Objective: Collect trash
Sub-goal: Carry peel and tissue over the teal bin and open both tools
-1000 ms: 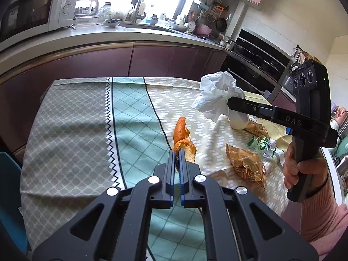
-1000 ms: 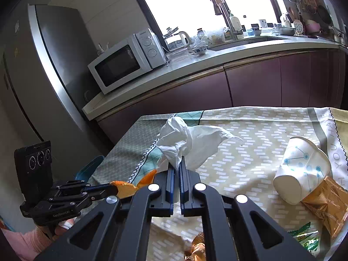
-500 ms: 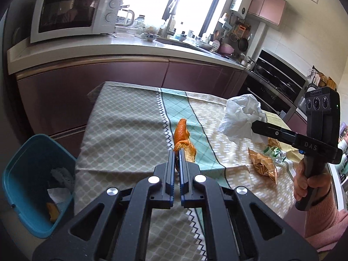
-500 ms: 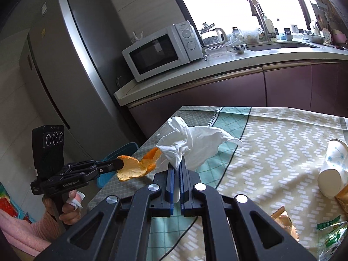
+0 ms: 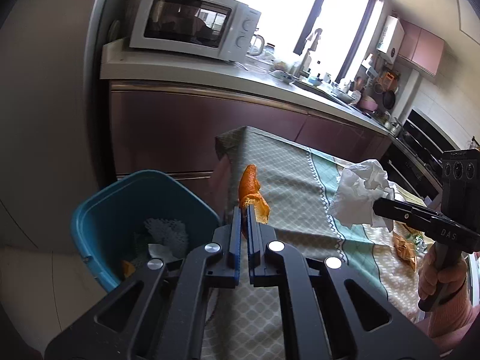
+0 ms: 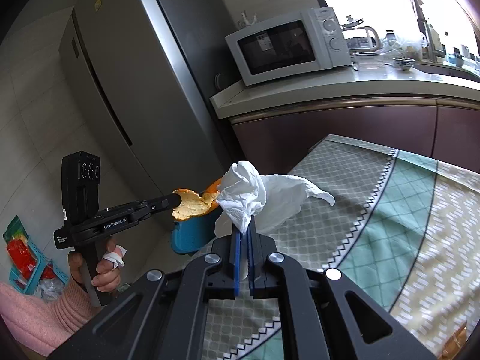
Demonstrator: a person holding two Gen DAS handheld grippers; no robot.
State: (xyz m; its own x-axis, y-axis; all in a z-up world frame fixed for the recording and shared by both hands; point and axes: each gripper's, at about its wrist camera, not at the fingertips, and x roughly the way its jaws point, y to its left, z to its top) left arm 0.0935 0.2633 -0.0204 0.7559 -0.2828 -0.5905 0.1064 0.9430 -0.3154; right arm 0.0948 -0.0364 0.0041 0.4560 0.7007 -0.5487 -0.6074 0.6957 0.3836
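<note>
My left gripper [image 5: 243,210] is shut on a curled piece of orange peel [image 5: 250,187], held in the air over the table's left corner, just right of a blue trash bin [image 5: 99,207] on the floor. The bin holds crumpled paper and some peel. In the right wrist view the same peel [image 6: 192,205] sticks out of the left gripper [image 6: 177,200] above the bin [image 6: 192,237]. My right gripper [image 6: 243,225] is shut on a crumpled white tissue [image 6: 258,195], held above the tablecloth; it also shows in the left wrist view as the tissue [image 5: 360,193].
The table wears a grey, green and cream patterned cloth [image 5: 288,186]. Brown snack wrappers [image 5: 405,249] lie on it at the right. Behind stand purple cabinets with a microwave [image 5: 192,27] on the counter, and a tall fridge [image 6: 126,84] at the left.
Both grippers have swung left across the table toward its corner, each still holding its piece. The blue bin has come into full view below the left gripper.
</note>
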